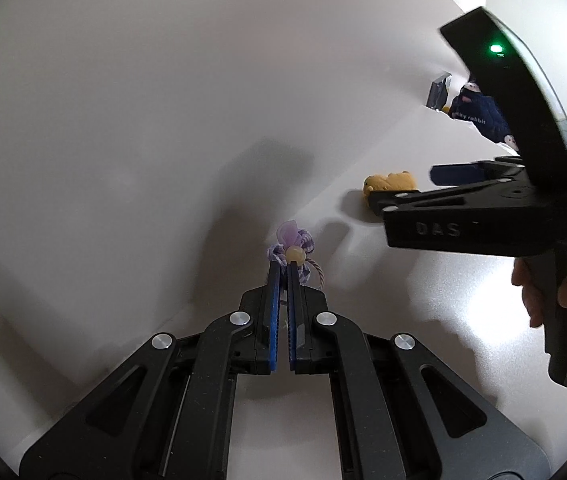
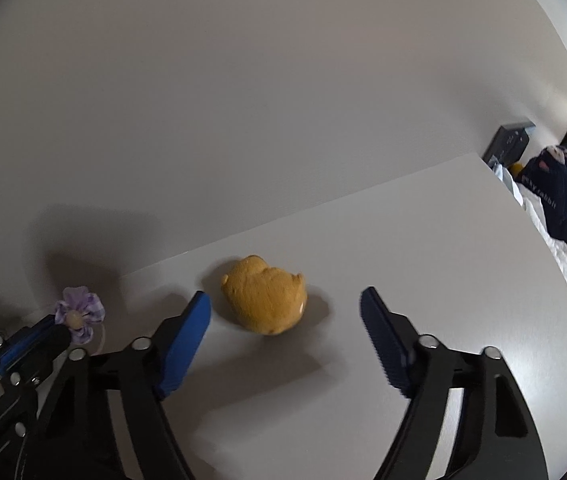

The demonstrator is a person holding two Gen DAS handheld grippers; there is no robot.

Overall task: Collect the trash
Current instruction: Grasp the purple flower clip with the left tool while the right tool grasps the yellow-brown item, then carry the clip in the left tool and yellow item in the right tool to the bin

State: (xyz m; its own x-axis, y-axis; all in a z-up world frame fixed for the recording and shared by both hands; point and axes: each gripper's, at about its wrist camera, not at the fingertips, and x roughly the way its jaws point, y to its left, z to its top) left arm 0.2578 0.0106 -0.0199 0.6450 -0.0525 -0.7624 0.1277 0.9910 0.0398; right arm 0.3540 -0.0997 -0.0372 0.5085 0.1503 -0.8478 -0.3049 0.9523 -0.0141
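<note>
Your left gripper (image 1: 283, 266) fills the bottom of its own view, blue pads pressed nearly flat together and clenched on a purple hair tie (image 1: 293, 246); its fabric flower and pale bead stick out just past the fingertips, a loop of cord hanging off to their right side. Your right gripper (image 2: 285, 304) stands spread apart, nothing pinched; no pad touches anything. Yellow plush toy (image 2: 267, 296) lies on the white tabletop (image 2: 443, 260) just ahead of that gap, slightly toward the left finger (image 2: 187, 332), apart from both pads. From the left wrist view the same plush shows ahead and to the right of your left fingertips, partly hidden behind the right gripper's body, with your hand (image 1: 555, 288) wrapped on its handle. From the right wrist view the clamped hair tie sits well to the left of the right fingers, close to the wall line. Dark blue printed fabric (image 2: 563, 208) and a dark box (image 2: 509, 142) lie far right beyond the table edge, well away from both sets of fingers
</note>
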